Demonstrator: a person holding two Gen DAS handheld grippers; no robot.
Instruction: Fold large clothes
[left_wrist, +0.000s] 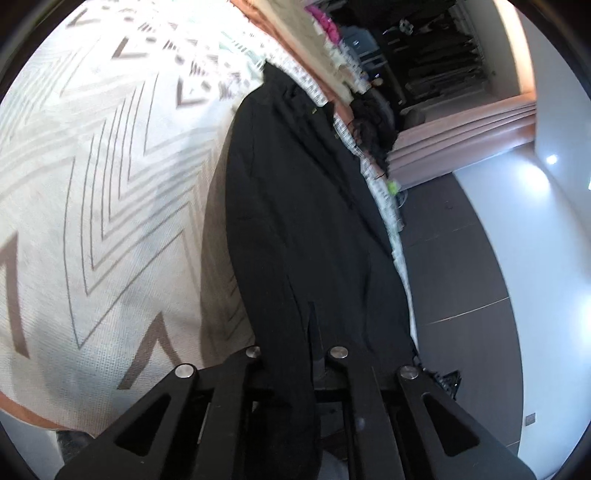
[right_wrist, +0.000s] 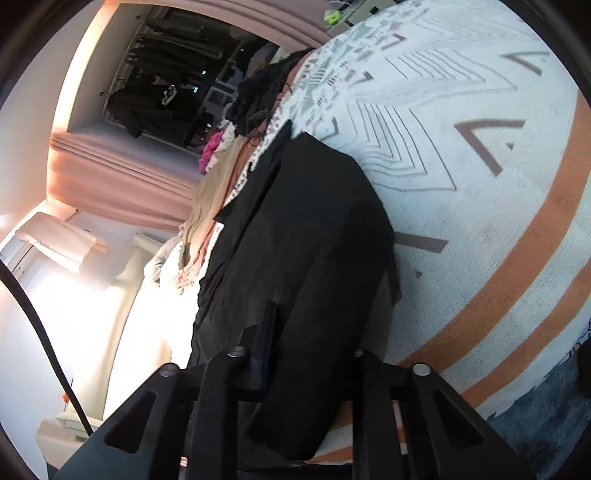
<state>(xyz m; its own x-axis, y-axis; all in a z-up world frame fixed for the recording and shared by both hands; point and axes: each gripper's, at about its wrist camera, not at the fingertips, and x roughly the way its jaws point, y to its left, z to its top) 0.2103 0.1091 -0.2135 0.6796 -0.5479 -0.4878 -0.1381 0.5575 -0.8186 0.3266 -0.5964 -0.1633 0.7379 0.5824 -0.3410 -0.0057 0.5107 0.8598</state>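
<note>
Garment (left_wrist: 295, 206) straight ahead of both tongs, black, laid lengthwise on the bed (left_wrist: 110, 184) along its outer edge, long axis running away from the fingers toward the far clothes pile (left_wrist: 325, 40). Left tongs (left_wrist: 295, 354) clenched on the near hem, cloth pinched between the fingers and draped down over the linkage. Right tongs (right_wrist: 295, 350) likewise clamped on the near end, a thick fold of black cloth bunched between the fingers; one dark finger (right_wrist: 267, 332) visible against the fabric. Equally near, then: each hand at a near corner, neither ahead of the other as far as can be told. Far end well apart from both, flat on the patterned cover. Likely next: lift and carry the near edge forward along that long axis to meet the far end, keeping both corners level so the fold lands square and does not slide off the bed's side.
</note>
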